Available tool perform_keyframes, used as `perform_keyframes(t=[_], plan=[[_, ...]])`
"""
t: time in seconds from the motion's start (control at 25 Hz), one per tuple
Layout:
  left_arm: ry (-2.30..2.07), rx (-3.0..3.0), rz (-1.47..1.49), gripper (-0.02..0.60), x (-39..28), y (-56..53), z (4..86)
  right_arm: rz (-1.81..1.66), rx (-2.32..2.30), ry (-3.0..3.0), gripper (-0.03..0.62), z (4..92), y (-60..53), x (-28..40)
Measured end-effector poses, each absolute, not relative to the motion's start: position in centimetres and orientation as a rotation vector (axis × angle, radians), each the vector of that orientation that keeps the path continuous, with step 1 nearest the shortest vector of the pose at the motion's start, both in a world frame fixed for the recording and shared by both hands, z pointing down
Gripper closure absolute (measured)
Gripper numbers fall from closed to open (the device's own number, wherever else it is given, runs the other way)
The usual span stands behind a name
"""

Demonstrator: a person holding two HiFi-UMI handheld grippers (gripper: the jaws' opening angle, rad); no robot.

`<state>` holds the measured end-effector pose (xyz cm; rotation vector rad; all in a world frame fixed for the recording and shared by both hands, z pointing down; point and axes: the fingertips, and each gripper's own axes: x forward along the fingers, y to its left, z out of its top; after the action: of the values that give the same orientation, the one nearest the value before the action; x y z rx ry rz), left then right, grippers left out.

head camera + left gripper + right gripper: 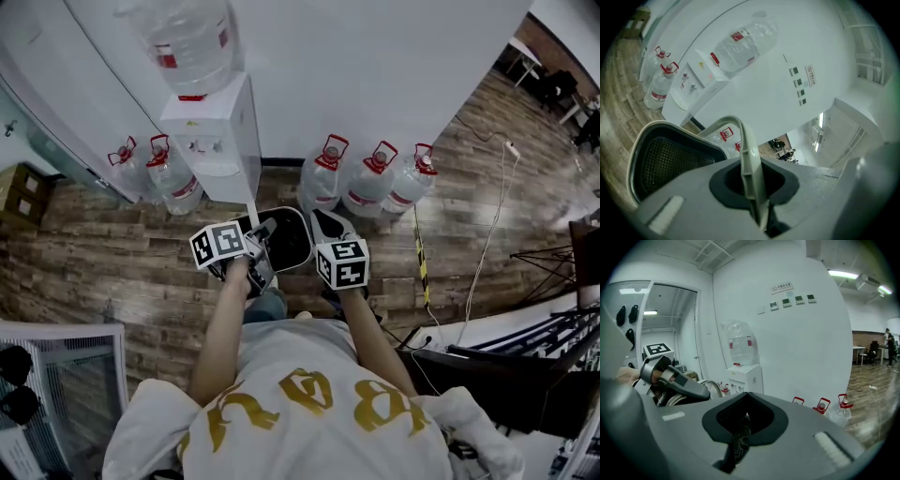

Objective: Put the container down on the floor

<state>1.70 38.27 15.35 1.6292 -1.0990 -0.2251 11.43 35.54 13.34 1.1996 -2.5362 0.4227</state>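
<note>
1. The wooden floor (94, 262) is where the container has to end up. It is judged that the lowering step is barely begun, since the load appears to be held well above the boards in front of the person.
2. A water dispenser (220, 141) with an upturned bottle (187, 42) on top stands against the white wall (375, 66), just ahead of the load. If the container is pushed forward while being lowered, its cabinet could be struck.
3. Three spare water bottles (370, 178) are lined up along the wall on the right of the dispenser, and two more (150, 169) on its left. A bare strip of floor is left between them and the person.
4. The container (286, 242), a light-rimmed bin with a dark mesh lining, is carried between the two grippers at about waist height.
5. The left gripper (754, 187) is clamped on the container's pale handle (749, 154), which runs up between its jaws.
6. The right gripper (740, 432) is closed on a strip of black mesh (736, 439), taken to be part of the container's edge or lining.
7. For the next move, both grippers would need to be brought down together and level, with release held back until the base rests on the boards.
8. A cable (487, 244) trails over the floor well to the right, apart from the likely landing spot.
</note>
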Motion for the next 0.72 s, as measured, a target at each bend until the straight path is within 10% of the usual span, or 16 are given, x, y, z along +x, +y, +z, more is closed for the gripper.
perform_keyframes(t=[0.72], plan=[[-1.006, 1.639, -0.174, 0.555, -4.7, 22.7, 20.5, 0.522, 1.166, -2.383, 0.568, 19.9, 22.0, 5.4]])
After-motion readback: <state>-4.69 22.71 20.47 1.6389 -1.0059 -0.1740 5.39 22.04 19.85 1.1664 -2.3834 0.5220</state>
